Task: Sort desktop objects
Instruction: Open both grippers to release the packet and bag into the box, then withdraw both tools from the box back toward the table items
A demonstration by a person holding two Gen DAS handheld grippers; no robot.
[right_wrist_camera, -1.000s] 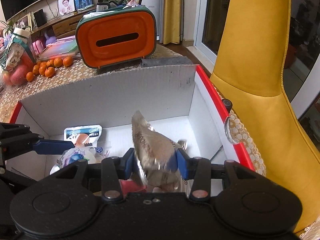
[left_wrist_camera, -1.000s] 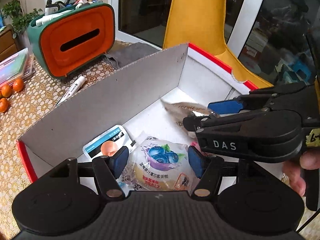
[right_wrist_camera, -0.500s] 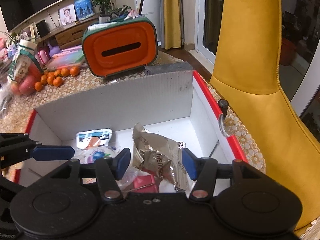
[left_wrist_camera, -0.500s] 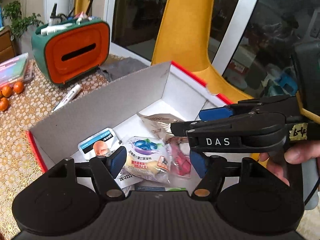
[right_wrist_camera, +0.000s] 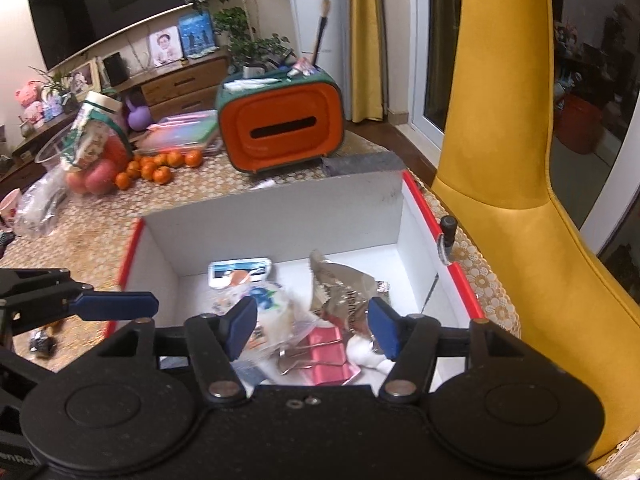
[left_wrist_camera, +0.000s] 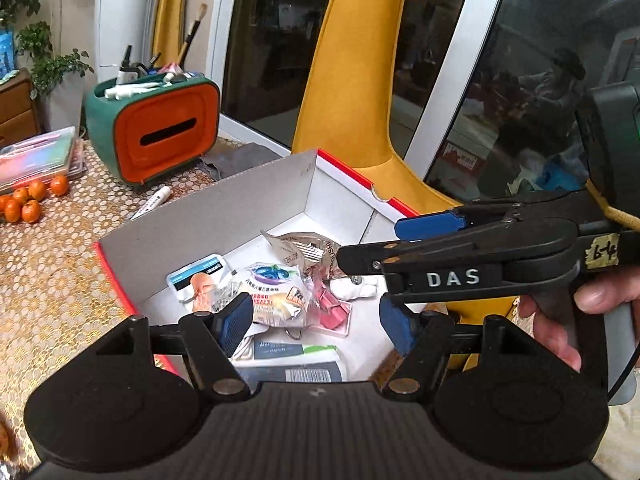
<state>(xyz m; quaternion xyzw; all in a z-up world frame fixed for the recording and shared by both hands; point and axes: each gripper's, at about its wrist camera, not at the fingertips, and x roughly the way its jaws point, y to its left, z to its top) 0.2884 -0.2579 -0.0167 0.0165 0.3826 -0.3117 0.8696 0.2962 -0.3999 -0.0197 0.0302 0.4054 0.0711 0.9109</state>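
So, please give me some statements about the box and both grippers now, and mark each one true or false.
1. The right gripper holds the silver packet. False: it is open and holds nothing; the packet lies in the box.
2. The left gripper is open. True.
3. The blueberry packet lies in the box. True.
4. The white marker is in the box. False: it lies on the table beside the orange holder.
5. The oranges are in the box. False: they are on the table.
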